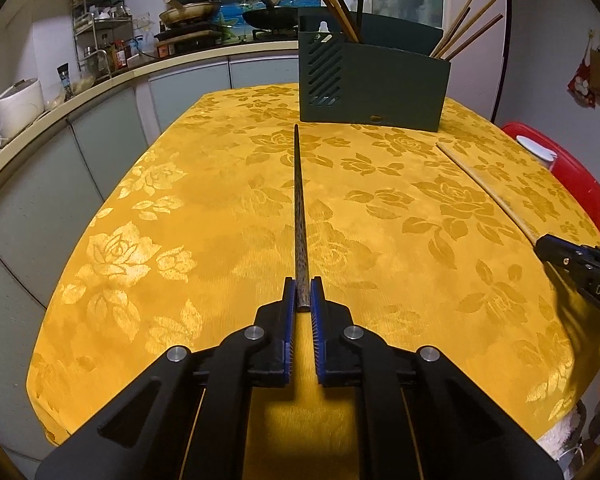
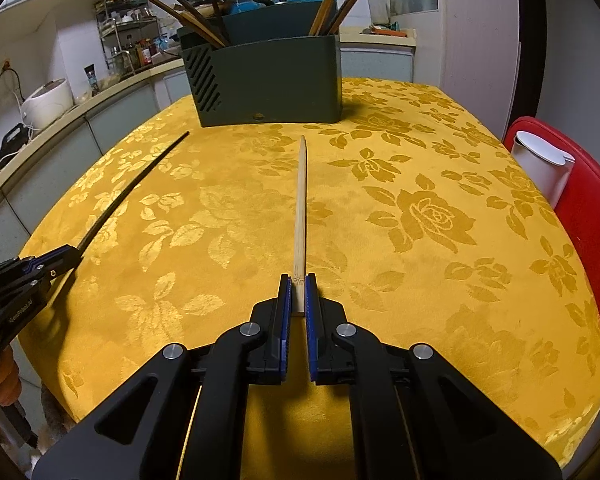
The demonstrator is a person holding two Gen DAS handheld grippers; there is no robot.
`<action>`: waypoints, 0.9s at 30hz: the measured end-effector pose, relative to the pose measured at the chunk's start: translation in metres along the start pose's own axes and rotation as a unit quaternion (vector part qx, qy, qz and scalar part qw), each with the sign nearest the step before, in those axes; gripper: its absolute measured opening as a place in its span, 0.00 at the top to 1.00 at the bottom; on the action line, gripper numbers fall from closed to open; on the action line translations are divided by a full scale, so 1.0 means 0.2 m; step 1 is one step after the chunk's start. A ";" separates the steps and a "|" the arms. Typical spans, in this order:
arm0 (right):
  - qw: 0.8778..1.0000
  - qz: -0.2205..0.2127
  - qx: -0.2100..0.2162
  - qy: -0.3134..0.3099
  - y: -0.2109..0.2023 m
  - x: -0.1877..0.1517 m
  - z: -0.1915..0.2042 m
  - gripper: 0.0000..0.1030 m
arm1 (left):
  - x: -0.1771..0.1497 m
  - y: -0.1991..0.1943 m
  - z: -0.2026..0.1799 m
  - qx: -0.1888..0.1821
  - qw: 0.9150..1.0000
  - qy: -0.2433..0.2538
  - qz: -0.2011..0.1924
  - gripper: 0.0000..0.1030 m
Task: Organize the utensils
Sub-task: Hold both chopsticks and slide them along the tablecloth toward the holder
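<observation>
Between left jaws, dark chopstick [image 1: 301, 216].

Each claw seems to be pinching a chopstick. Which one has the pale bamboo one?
The right gripper holds the pale bamboo chopstick. The left gripper is shut on a dark speckled chopstick. Both point toward the green utensil holder.

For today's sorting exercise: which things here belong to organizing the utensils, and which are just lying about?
Job:
dark chopstick, in left gripper
bamboo chopstick, in right gripper
holder

Lying about:
rice cooker
spice rack
pans
white jug
</observation>
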State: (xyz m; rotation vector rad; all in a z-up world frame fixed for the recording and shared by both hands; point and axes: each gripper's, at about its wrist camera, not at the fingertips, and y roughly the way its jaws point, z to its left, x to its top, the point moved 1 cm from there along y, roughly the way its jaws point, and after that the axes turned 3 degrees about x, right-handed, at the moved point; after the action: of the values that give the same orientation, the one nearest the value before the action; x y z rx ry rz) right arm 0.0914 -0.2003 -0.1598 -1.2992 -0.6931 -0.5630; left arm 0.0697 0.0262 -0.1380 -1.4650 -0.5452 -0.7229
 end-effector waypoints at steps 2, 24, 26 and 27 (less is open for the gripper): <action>1.000 -0.008 0.001 0.000 0.00 -0.01 0.00 0.93 | 0.00 0.00 0.00 -0.002 1.000 -0.003 -0.003 0.93; 0.999 -0.045 0.001 -0.005 -0.01 -0.05 0.02 0.86 | -0.04 -0.02 0.01 -0.033 0.999 -0.005 -0.027 0.72; 0.999 -0.047 -0.002 -0.007 -0.02 -0.06 0.03 0.86 | -0.04 -0.01 0.01 -0.030 0.999 -0.003 -0.030 0.72; 0.999 -0.047 -0.006 -0.011 -0.02 -0.06 0.04 0.86 | -0.04 -0.01 0.01 -0.028 0.999 -0.002 -0.031 0.73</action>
State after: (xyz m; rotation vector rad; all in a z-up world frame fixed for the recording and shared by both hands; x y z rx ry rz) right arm 0.0798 -0.1932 -0.1659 -1.2895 -0.7731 -0.6310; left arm 0.0623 0.0282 -0.1416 -1.5083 -0.5798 -0.7888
